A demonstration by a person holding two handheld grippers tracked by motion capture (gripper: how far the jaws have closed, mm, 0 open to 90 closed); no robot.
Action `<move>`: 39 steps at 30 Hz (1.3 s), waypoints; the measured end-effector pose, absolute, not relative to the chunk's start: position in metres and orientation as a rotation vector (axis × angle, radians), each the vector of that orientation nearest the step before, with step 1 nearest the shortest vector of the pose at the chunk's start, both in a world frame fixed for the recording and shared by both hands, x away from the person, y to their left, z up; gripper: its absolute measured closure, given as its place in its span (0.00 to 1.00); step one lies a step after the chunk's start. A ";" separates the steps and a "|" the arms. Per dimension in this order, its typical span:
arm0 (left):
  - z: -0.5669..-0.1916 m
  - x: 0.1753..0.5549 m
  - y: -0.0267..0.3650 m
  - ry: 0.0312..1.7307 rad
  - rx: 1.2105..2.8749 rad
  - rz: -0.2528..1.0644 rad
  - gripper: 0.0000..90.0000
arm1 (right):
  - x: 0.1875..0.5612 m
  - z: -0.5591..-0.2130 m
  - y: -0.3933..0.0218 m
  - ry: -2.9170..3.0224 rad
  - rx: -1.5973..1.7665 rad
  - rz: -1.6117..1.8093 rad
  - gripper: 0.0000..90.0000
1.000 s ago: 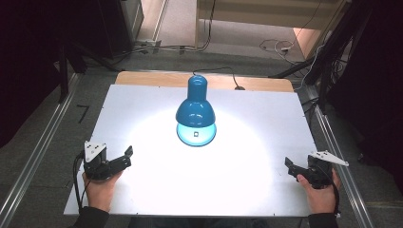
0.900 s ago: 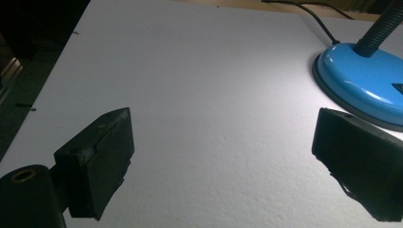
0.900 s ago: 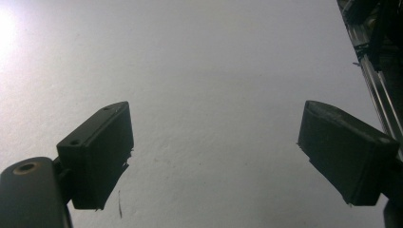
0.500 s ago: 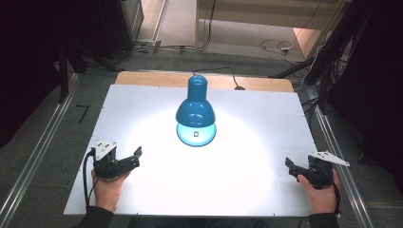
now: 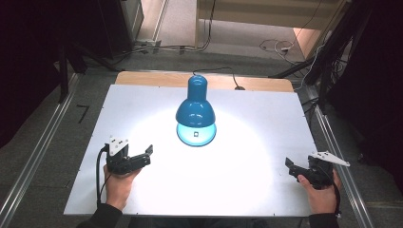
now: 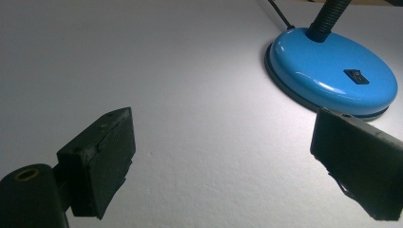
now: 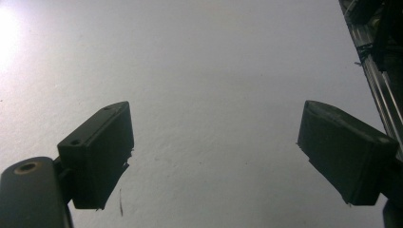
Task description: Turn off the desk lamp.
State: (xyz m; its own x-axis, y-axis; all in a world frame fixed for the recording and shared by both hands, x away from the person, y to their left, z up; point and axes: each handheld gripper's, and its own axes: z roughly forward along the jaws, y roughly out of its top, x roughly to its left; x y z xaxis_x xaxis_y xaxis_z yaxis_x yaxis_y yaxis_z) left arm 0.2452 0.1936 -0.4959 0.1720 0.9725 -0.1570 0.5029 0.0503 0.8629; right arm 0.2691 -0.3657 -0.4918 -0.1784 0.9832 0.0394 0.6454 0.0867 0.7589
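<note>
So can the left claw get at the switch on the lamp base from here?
Probably yes: the left claw is open and aimed toward the lamp base, with bare table between, and the black switch sits uncovered on top.

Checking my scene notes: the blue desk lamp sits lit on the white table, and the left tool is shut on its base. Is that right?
Not quite. The left tool is open and holds nothing; the left gripper view shows its jaws wide apart, short of the blue desk lamp. The lamp does sit lit on the white table.
</note>
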 end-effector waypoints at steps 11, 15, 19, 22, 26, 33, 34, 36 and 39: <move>-0.495 0.249 0.184 1.439 1.575 0.661 0.13 | 0.269 -0.491 -0.366 1.880 1.596 0.912 0.12; -0.496 0.253 0.179 1.438 1.585 0.657 0.14 | 0.268 -0.490 -0.366 1.877 1.598 0.915 0.12; -0.498 0.257 0.174 1.435 1.593 0.623 0.15 | 0.269 -0.491 -0.367 1.881 1.598 0.913 0.12; -0.498 0.260 0.170 1.429 1.592 0.618 0.16 | 0.269 -0.491 -0.368 1.881 1.598 0.914 0.12; -0.499 0.263 0.164 1.416 1.601 0.607 0.17 | 0.269 -0.491 -0.368 1.883 1.595 0.916 0.12; -0.498 0.268 0.156 1.406 1.603 0.604 0.17 | 0.268 -0.490 -0.368 1.880 1.600 0.924 0.12; -0.498 0.268 0.155 1.405 1.602 0.605 0.17 | 0.268 -0.490 -0.367 1.880 1.604 0.921 0.12; -0.499 0.269 0.153 1.401 1.604 0.603 0.17 | 0.268 -0.490 -0.367 1.882 1.601 0.923 0.12; -0.499 0.271 0.150 1.399 1.606 0.602 0.18 | 0.269 -0.490 -0.367 1.884 1.600 0.922 0.12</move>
